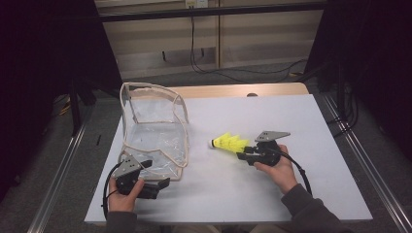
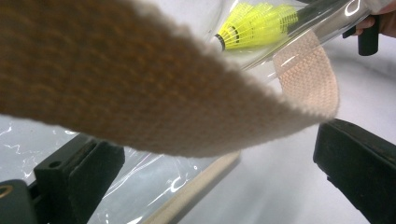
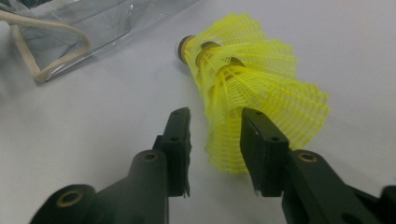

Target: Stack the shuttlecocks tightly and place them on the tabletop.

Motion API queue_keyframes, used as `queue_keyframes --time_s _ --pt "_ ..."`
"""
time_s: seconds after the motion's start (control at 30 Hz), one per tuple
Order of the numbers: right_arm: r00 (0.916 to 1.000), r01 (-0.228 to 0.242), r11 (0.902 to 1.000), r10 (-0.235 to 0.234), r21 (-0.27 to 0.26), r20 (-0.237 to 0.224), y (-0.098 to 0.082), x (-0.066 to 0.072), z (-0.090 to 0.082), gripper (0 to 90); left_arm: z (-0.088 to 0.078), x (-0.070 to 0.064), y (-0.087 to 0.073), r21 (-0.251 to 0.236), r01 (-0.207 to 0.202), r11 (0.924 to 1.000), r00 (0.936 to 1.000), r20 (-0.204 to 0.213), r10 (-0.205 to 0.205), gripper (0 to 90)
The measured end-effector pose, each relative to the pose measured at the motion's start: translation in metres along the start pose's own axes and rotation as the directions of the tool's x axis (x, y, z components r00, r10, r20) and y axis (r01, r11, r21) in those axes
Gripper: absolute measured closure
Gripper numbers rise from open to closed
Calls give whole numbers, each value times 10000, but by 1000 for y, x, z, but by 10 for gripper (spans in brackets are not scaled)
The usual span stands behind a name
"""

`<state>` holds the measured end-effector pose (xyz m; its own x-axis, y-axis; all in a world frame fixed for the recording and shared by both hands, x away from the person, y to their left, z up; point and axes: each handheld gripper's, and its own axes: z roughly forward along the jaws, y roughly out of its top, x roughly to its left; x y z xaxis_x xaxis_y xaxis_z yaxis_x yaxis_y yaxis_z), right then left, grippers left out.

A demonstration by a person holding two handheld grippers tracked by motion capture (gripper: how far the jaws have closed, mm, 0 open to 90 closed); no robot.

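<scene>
A stack of yellow mesh shuttlecocks [image 3: 254, 100], flared and net-textured, is seen lying on the desk [image 1: 272, 194] between the parted jaws of the right gripper [image 3: 215, 149], untouched by its pads. The left gripper [image 2: 210, 163] is held wide, with the woven beige strap [image 2: 140, 93] of a clear plastic bag [image 1: 155, 131] crossing above its jaws.

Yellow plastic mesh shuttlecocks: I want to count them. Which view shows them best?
The right gripper view: the stacked yellow plastic mesh shuttlecocks lie close and sharp, skirts nested. The high view shows them small; the left gripper view shows them through the clear plastic bag.
</scene>
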<state>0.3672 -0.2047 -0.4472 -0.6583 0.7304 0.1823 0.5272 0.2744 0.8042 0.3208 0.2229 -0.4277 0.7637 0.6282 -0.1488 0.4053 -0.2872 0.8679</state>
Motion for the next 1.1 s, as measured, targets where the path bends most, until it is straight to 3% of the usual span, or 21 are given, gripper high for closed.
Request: queue_keyframes --time_s 0.53,1.1 --pt "9991 -215 9997 212 78 373 5 5 14 391 0 0 0 20 -5 10000 10000 12 5 19" --pt "9983 -382 9990 372 214 450 12 6 26 285 0 1 0 2 0 10000 10000 32 0 19"
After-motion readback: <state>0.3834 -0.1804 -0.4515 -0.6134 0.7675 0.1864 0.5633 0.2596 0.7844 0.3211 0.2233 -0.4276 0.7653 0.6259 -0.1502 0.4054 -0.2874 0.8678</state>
